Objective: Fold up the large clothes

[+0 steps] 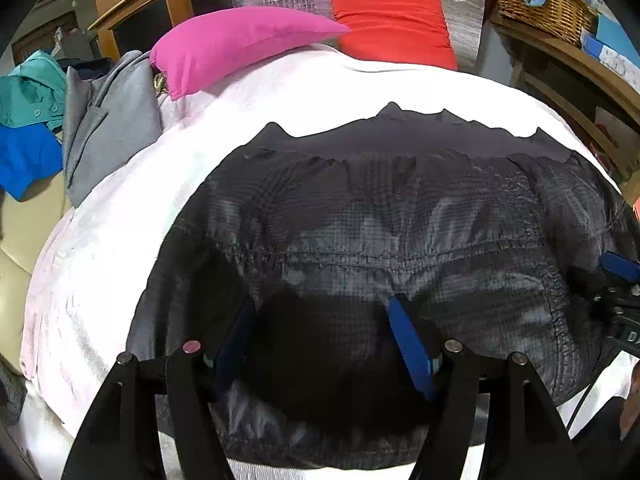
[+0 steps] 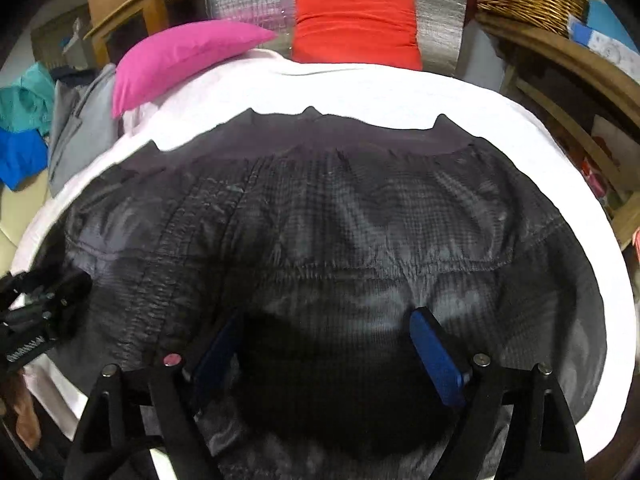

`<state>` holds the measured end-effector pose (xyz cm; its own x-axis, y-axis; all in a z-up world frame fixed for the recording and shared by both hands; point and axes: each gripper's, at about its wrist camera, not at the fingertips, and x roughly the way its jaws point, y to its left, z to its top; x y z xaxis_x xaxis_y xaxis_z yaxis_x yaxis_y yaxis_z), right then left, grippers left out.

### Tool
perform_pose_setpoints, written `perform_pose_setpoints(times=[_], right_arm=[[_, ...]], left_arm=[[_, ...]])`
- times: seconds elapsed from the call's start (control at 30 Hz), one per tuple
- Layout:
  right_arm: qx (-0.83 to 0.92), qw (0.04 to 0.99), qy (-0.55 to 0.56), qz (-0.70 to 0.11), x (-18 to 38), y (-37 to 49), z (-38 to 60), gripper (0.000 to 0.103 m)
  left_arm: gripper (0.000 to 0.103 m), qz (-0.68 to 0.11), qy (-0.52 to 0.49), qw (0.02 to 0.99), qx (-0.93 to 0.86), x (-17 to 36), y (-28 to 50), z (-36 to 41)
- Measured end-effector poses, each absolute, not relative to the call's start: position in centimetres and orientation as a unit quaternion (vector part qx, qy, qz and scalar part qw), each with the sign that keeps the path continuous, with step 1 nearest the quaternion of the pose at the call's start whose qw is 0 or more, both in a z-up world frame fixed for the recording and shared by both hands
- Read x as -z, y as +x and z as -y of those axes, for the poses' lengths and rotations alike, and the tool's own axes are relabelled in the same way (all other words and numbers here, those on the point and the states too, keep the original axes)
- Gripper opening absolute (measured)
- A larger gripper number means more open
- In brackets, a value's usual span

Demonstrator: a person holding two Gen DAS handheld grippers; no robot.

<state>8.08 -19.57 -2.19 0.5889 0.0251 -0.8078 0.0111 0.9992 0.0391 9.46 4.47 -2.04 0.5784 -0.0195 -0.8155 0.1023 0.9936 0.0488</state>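
A large dark quilted jacket (image 1: 400,216) lies spread flat on the white bed cover (image 1: 120,216), its ribbed hem at the far side. It also fills the right wrist view (image 2: 320,220). My left gripper (image 1: 320,308) is open, its blue fingers (image 1: 408,340) wide apart just above the jacket's near part. My right gripper (image 2: 324,320) is also open, its blue fingers (image 2: 436,356) hovering over the jacket's near part. The right gripper shows at the right edge of the left wrist view (image 1: 618,280); the left gripper shows at the left edge of the right wrist view (image 2: 36,312).
A pink pillow (image 1: 240,44) and a red pillow (image 1: 392,24) lie at the bed's far end. Grey (image 1: 108,128), teal (image 1: 32,92) and blue (image 1: 28,160) clothes are piled at the left. A wooden shelf with a wicker basket (image 1: 540,4) stands at the right.
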Motion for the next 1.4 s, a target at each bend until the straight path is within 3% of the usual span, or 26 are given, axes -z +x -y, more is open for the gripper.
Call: perform_pose_setpoints(times=[0.23,0.43,0.57,0.8,0.9,1.13,1.4], right_arm=[[-0.006,0.904,0.041,-0.426,1.1,6.1,19.5,0.088],[0.003,0.883,0.044,-0.466,4.3,6.9,20.1,0.088],[0.000,0.889,0.060,-0.453,2.6,6.2,20.1,0.088],[-0.021,0.910,0.070,-0.408,-2.0,1.9,19.4,0.088],[-0.027,0.911,0.077,-0.404,-2.9,-0.4,18.9,0.097],[-0.006,0.929,0.056,-0.365,-4.8,-4.6,18.3,0.099],[0.003,0.936,0.034,-0.349,-5.3,-5.5,17.6,0.099]], left_arm=[[0.070,-0.444,0.042,0.894,0.040,0.6,7.8,-4.3],[0.075,-0.459,0.038,0.887,0.042,1.5,7.4,-4.0],[0.077,-0.469,0.040,0.881,0.035,2.5,7.5,-4.2],[0.079,-0.432,0.030,0.901,0.040,-0.9,5.3,-4.1],[0.081,-0.414,0.033,0.909,0.047,-2.4,3.3,-3.6],[0.081,-0.395,-0.015,0.916,0.071,-4.0,0.4,-3.6],[0.082,-0.388,0.004,0.920,0.054,-4.3,-0.7,-3.2]])
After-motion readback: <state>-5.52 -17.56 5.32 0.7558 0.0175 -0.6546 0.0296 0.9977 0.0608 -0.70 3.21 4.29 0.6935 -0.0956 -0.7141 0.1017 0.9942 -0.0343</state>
